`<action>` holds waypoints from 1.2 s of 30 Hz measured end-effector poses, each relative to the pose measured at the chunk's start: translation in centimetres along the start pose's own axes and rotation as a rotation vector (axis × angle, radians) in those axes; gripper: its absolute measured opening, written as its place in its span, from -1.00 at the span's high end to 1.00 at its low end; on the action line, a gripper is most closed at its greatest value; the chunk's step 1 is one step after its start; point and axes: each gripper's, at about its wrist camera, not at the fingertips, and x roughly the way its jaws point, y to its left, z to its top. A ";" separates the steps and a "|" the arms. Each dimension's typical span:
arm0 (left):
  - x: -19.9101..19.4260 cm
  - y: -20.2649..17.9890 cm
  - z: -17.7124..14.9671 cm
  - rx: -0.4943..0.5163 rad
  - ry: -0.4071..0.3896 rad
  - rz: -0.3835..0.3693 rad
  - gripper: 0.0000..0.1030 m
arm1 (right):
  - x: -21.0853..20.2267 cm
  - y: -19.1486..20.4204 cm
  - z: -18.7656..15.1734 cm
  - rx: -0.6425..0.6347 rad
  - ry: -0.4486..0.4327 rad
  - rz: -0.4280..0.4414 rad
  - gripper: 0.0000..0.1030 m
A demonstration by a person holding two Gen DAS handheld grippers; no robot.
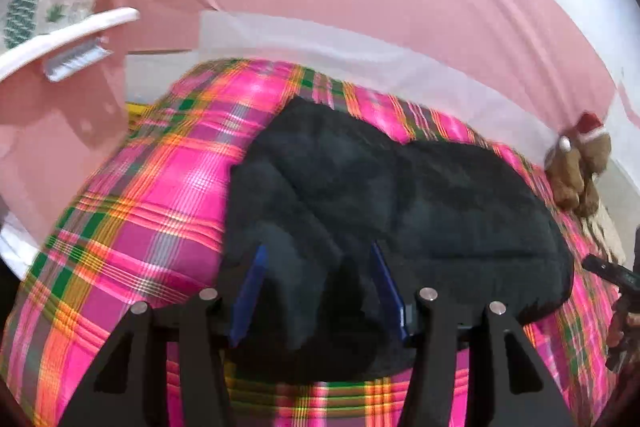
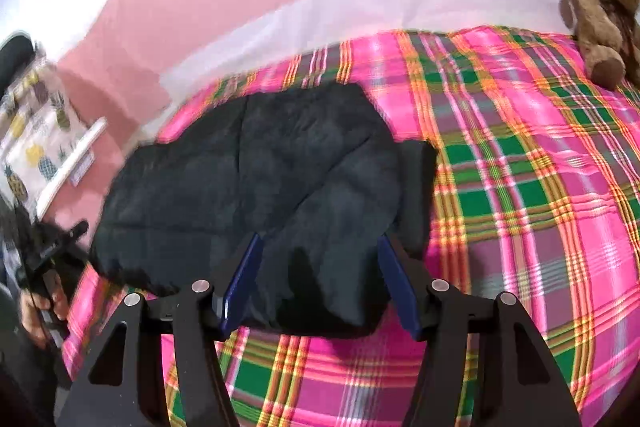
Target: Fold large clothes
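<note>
Left wrist view: the left hand-held gripper [image 1: 316, 287] hangs with jaws apart over the near edge of the black garment [image 1: 400, 195], which lies folded on the plaid bed [image 1: 152, 187]. The right hand-held gripper [image 2: 318, 281], also apart, straddles the opposite near corner, likely freeing the fold.

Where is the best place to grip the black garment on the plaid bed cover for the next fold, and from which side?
Probably the near edge of the black garment, where it lies thick and doubled on the plaid cover. The right gripper and the left gripper both stand open over that edge, so come from the near side, angled down, one at each corner. The far edge looks flatter and harder to pinch.
</note>
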 end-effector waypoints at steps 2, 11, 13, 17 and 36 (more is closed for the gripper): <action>1.7 -1.1 -0.8 0.018 0.034 0.016 -0.08 | 2.2 0.3 -0.6 -0.029 0.049 -0.045 -0.18; 1.6 -2.6 -1.8 0.059 0.009 0.110 -0.14 | 2.1 -0.2 -1.9 -0.046 0.047 -0.122 -0.18; 0.3 -3.5 -2.5 0.063 0.003 0.123 -0.14 | 0.9 0.8 -2.4 -0.060 0.026 -0.112 -0.18; -2.1 -5.4 -4.0 0.064 -0.002 0.106 -0.14 | -2.2 3.2 -4.1 -0.098 -0.017 -0.088 -0.18; -15.2 -13.5 -14.7 0.108 -0.065 0.113 -0.51 | -13.5 10.4 -15.0 -0.174 -0.134 -0.082 -0.18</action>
